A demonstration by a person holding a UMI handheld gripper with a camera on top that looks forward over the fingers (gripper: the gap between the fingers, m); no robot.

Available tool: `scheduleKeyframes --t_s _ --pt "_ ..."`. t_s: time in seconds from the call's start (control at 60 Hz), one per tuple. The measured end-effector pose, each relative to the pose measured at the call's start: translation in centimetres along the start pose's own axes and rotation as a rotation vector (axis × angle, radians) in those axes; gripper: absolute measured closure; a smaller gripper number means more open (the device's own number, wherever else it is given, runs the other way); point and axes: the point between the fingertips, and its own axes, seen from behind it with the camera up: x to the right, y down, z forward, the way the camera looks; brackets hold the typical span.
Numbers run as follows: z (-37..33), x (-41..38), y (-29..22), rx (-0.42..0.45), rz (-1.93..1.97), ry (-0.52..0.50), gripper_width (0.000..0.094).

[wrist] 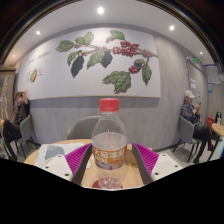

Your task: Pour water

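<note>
**Capped bottle sitting between the pads, pour not yet possible**

The gripper point(109, 160) is framing 1 clear plastic bottle point(109, 135), which is standing upright between the 2 magenta pads point(147, 157) with its orange label about level with them. Whether both pads are actually pressing on it cannot be told here; the pads are lying close at either side, yet contact is not showing clearly. The red cap point(109, 104) is sitting on the neck, so no water is going anywhere until it comes off.

Risks, as a judgement: if the hold is loose, the smooth bottle is likely to be slipping or twisting once it is tilted; squeezing a thin wall too hard is liable to buckle it. No receiving cup is showing, so aiming the pour is uncertain.

Counts: 1 bottle, 1 cap, 2 pads, 1 light wooden tabletop point(40, 153), 1 wall mural point(95, 58) of leaves and berries, 2 seated people point(189, 110), 1 at each side of the room.
</note>
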Motion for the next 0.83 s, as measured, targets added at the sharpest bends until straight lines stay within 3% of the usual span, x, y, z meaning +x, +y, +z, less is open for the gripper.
scheduleKeyframes --t_s 0.067,0.233,0.583,0.833 --pt "-1.2 0.2 -0.3 0.025 0.025 -0.01 0.0093" --pt "-5.8 0.4 1.3 -0.026 0.061 -0.014 0.0086" --pt "-26.7 -4.9 4.1 -0.064 0.114 -0.066 0.0086" --pt "-36.1 -7.4 4.2 -0.049 0.145 -0.056 0.0083"
